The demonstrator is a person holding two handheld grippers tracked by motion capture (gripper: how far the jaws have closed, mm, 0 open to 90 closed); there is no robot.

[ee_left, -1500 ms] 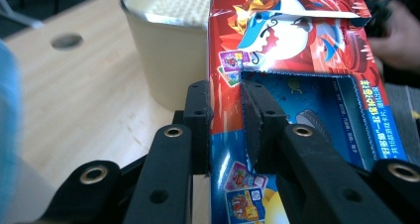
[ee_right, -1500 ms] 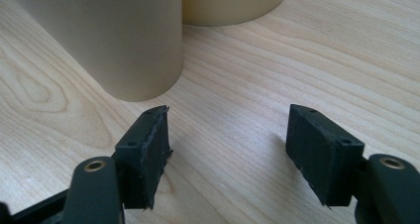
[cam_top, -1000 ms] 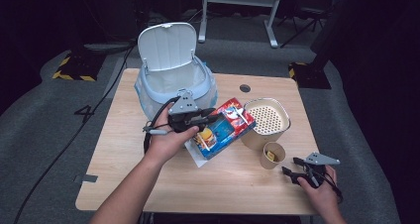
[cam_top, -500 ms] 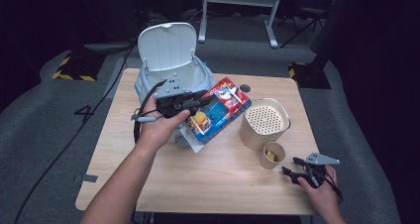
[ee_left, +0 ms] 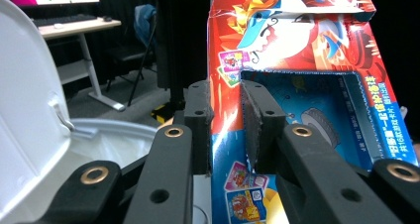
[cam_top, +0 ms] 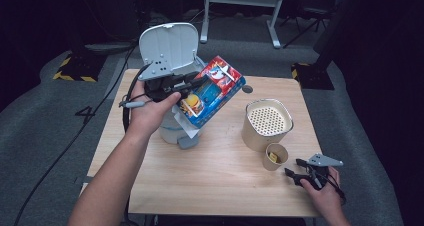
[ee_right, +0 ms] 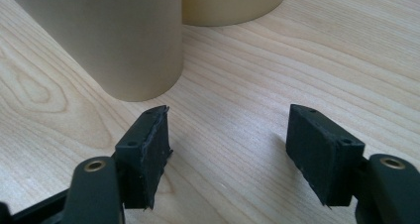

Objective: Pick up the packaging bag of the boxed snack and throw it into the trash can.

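My left gripper [cam_top: 187,83] [ee_left: 227,130] is shut on the edge of a red and blue printed cardboard box [cam_top: 212,91] [ee_left: 297,50]. It holds the box tilted in the air, over the front of a white bin [cam_top: 172,130] whose lid [cam_top: 167,46] [ee_left: 25,85] stands open. At the table's near right corner my right gripper [cam_top: 292,167] [ee_right: 228,149] rests low over the wood. Its jaws stand apart with nothing between them, just short of a small paper cup [cam_top: 274,157] [ee_right: 114,35].
A beige canister with a perforated top [cam_top: 266,123] [ee_right: 233,3] stands behind the cup. A dark cable hangs from my left hand at the table's left side. The wooden table [cam_top: 215,186] shows bare wood at its front middle.
My left hand has lifted the box off the table and carried it up and left, over the bin. The right hand has not moved.
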